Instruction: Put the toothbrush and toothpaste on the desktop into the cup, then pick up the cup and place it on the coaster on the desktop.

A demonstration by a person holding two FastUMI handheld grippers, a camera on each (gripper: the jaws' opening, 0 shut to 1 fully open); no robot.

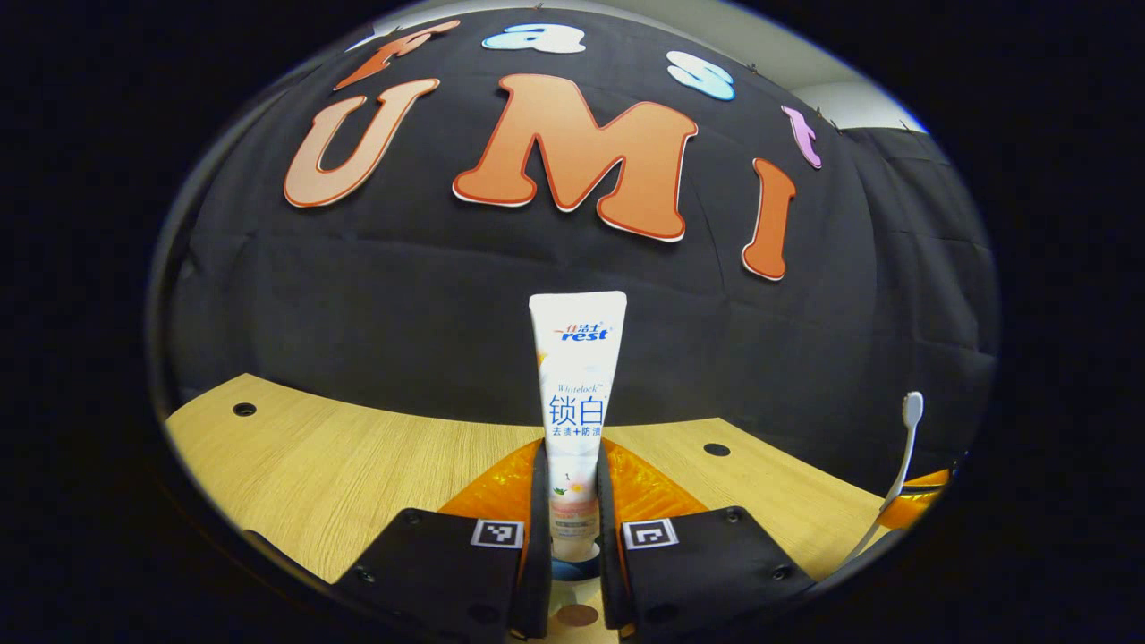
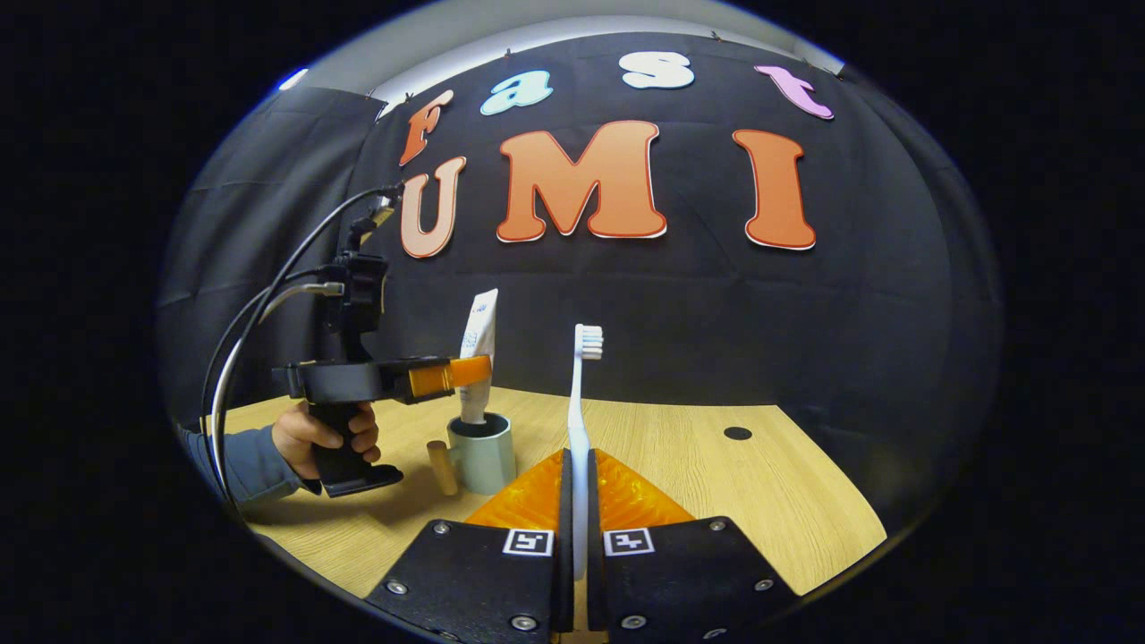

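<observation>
Clamping the toothpaste (image 1: pixel 577 394) upright, the left tool (image 1: pixel 572 537) holds it over the cup (image 2: pixel 481 452) while the right tool (image 2: pixel 577 528) pinches the toothbrush (image 2: pixel 581 411).

The left gripper view rides low over the bench (image 1: pixel 340 465) and faces level toward the black cloth back wall (image 1: pixel 358 295), looking out along its own left gripper (image 1: pixel 572 546). The toothpaste (image 1: pixel 577 394) stands very close to that lens, upright at centre. The right gripper view looks out along the right gripper (image 2: pixel 579 546), also level and toward the same wall, with the toothbrush (image 2: pixel 581 420) upright close before it. It sits to the other camera's right and takes in the left gripper from the side, with the hand (image 2: pixel 326 438) holding it and the cup (image 2: pixel 483 452). Both views share the wall, the bench, the toothpaste and the toothbrush.
</observation>
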